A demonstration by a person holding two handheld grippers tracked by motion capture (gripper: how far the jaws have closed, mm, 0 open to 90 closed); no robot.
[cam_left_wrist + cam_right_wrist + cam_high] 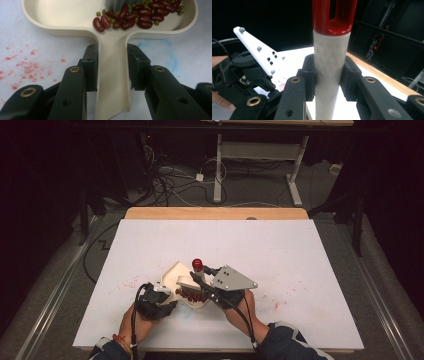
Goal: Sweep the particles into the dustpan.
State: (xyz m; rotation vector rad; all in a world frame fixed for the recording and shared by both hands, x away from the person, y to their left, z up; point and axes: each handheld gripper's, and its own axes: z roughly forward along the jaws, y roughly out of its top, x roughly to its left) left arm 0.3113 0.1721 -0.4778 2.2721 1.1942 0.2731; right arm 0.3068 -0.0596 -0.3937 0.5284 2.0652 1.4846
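Cream plastic dustpan [75,15], near edge of white table [300,265]: its handle clamped between left gripper [112,67] jaws. Dark red kidney beans [140,17] with small green beans lie in its tray. Right gripper [329,75], just beyond, pinches white brush handle with red tip [332,50], upright.
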